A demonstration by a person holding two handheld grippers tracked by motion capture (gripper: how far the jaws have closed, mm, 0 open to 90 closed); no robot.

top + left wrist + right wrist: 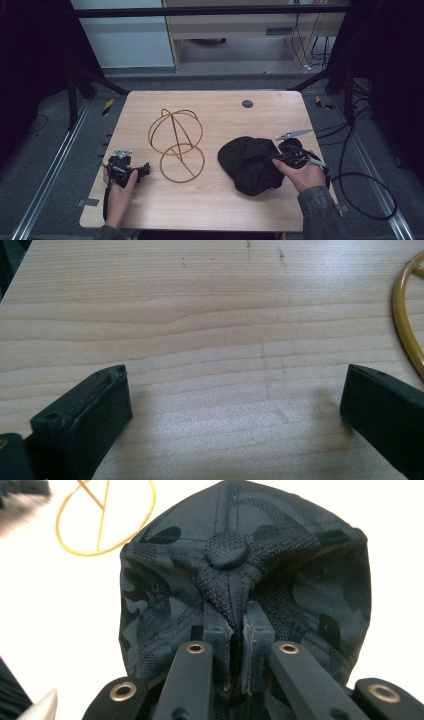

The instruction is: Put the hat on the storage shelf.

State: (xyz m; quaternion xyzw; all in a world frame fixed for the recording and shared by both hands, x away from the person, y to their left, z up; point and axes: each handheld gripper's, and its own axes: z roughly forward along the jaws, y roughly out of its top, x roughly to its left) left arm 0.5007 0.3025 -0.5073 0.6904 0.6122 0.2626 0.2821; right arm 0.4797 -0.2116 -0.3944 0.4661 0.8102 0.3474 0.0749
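A black cap [250,162] lies on the right half of the wooden table [215,200]. My right gripper [286,155] is shut on its crown fabric; in the right gripper view the jaws pinch a fold of the cap [240,575] just below its top button. A gold wire stand [176,145] of rings stands at the table's middle, and an arc of that wire stand [407,325] shows at the right edge of the left gripper view. My left gripper [142,169] rests on the table left of the stand, open, with bare wood between its jaws.
A small dark round disc [247,104] sits near the table's far edge. Cables [360,185] trail off the right side onto the floor. Metal rails run along both sides of the table.
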